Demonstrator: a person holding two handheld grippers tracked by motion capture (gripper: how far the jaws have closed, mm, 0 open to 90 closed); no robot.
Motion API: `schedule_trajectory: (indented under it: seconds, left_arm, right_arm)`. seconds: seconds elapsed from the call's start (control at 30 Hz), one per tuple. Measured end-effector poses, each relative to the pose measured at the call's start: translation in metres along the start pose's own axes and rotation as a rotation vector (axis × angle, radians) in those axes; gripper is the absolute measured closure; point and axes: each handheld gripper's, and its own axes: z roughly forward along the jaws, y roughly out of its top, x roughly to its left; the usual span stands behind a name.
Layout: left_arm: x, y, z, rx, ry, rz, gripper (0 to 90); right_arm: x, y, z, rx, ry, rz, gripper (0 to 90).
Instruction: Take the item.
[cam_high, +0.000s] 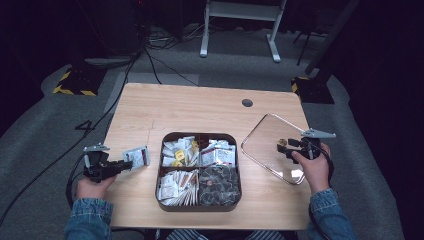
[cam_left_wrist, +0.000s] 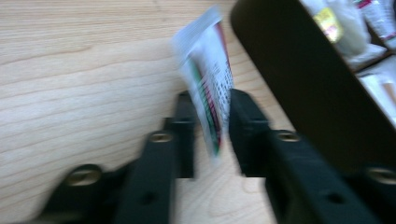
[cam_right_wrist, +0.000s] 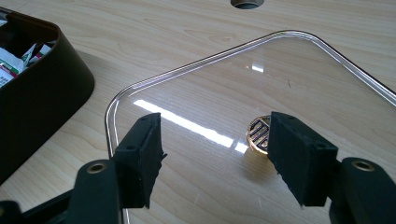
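Black jaws of the left gripper (cam_left_wrist: 208, 135) stand slightly apart around a small printed sachet (cam_left_wrist: 208, 88) — whether the pads still touch it cannot be told from the blurred left gripper view. That sachet sits upright over the wooden table (cam_high: 200, 107), just left of the dark four-compartment tray (cam_high: 167, 137) holding packets and wrapped sweets. On the far side the right gripper (cam_right_wrist: 217, 156) hovers with its jaws apart over a clear lid (cam_right_wrist: 299, 65) lying flat — nothing is gripped, and a small gold disc (cam_right_wrist: 258, 133) shows on the lid beside one jaw.
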Motion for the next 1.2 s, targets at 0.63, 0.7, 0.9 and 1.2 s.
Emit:
schedule_trajectory:
  seconds: [0.63, 0.7, 0.9, 1.2]
  left_arm:
    - [-0.011, 0.009, -0.013, -0.096, 0.180, 0.025, 44.2]
    - [-0.014, 0.009, -0.016, -0.114, 0.177, 0.038, 44.2]
    - [-0.031, 0.007, -0.029, -0.213, 0.115, 0.113, 44.5]
    - [-0.055, 0.002, -0.037, -0.256, 0.071, 0.216, 45.1]
  right_arm:
    - [-0.003, -0.002, -0.004, -0.009, -0.010, 0.005, 36.0]
    - [-0.003, -0.002, -0.004, -0.011, -0.011, 0.005, 36.0]
    - [-0.004, -0.004, -0.007, -0.015, -0.020, 0.005, 35.9]
    - [-0.006, -0.005, -0.010, -0.025, -0.029, 0.007, 35.9]
